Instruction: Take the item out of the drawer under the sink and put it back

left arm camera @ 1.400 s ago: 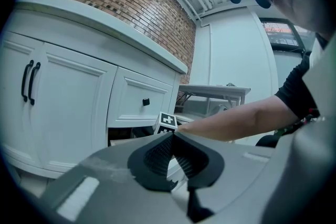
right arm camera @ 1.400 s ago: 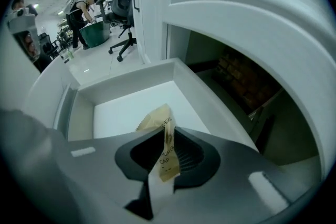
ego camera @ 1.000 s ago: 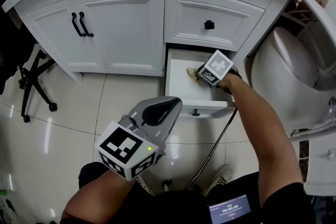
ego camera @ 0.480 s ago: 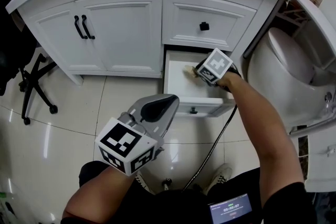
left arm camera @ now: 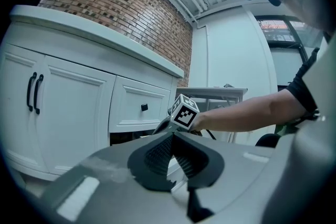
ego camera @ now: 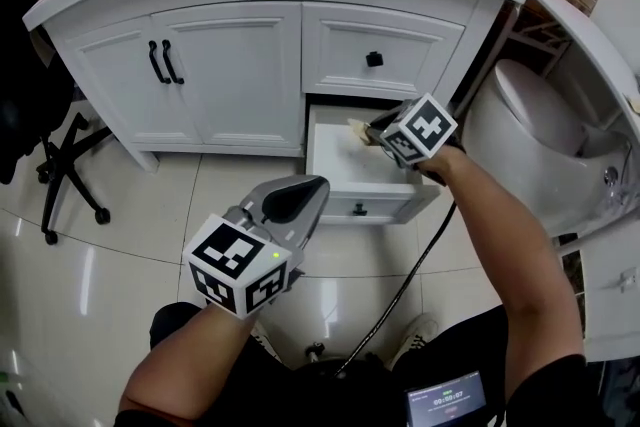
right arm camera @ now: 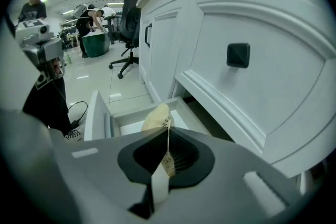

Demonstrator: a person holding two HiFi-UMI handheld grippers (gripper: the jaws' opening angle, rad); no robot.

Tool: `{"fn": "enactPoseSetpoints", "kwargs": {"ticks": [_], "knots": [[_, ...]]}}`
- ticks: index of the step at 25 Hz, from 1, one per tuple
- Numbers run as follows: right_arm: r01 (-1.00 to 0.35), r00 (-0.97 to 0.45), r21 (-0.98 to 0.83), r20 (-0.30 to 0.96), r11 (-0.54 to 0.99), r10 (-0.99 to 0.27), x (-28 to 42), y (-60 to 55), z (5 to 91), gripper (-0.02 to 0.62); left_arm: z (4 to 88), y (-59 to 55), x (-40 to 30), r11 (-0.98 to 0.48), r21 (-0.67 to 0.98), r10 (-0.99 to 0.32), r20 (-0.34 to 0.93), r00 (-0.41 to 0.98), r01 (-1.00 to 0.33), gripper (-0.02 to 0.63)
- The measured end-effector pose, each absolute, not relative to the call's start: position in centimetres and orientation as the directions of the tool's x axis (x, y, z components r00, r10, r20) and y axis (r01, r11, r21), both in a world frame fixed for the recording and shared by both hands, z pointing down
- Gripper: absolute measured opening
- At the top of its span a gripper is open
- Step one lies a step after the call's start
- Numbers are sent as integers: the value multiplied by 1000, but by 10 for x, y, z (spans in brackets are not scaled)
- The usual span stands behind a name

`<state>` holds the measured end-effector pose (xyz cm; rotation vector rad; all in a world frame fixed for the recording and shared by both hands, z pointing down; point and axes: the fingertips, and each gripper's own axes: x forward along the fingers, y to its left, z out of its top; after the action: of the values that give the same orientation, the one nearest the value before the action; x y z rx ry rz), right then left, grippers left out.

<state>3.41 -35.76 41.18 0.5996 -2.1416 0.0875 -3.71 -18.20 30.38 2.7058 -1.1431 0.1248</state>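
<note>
**Right gripper holds packet over the open drawer; left gripper idle**

From my end, the white vanity cabinet (ego camera: 230,75) fills the far side of the scene. It has a curved countertop, a pair of doors with black handles on the left, and a closed upper drawer (ego camera: 380,50) on the right. Glossy floor tiles (ego camera: 120,235) lie in front of it, nearer to me. A white toilet (ego camera: 530,125) stands just to the right of the vanity, and a black office chair (ego camera: 60,155) sits off to the left.

Under the closed upper drawer, the lower drawer (ego camera: 345,177) is pulled out toward me, and I can see its white inside.

The left gripper (ego camera: 300,195) hovers over the floor tiles, nearer than the drawer front and a little to its left. In its own view the dark ribbed pads meet with nothing between them.

The right gripper (right arm camera: 167,157) reaches over the far right part of the open drawer. Its jaws are pinched together on the task's thing, a thin cream-coloured packet (right arm camera: 157,118). The packet sticks out forward past the jaw tips, and a small printed tag hangs between the pads. It sits over the inside of the drawer, close to the gap under the upper drawer. I cannot tell whether it touches the drawer bottom.

A black cable (ego camera: 420,255) runs from the right gripper back toward me. The upper drawer carries a small square black knob (right arm camera: 238,55).
</note>
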Motion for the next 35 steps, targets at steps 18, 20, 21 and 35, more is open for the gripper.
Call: {"fn": "enactPoseSetpoints", "kwargs": {"ticks": [18, 20, 21, 35], "knots": [[-558, -743, 51, 414, 828, -526, 62, -230, 273, 12, 287, -165, -35, -683, 121, -711, 116, 694, -720, 5], [-571, -755, 33, 371, 820, -541, 66, -215, 261, 12, 287, -163, -32, -690, 116, -706, 114, 699, -715, 5], [-577, -761, 22, 348, 817, -547, 68, -207, 255, 12, 286, -162, -31, -692, 114, -704, 113, 701, -713, 5], [-661, -749, -74, 140, 747, -648, 108, -160, 249, 12, 278, -161, -38, -688, 102, -712, 93, 696, -718, 5]]}}
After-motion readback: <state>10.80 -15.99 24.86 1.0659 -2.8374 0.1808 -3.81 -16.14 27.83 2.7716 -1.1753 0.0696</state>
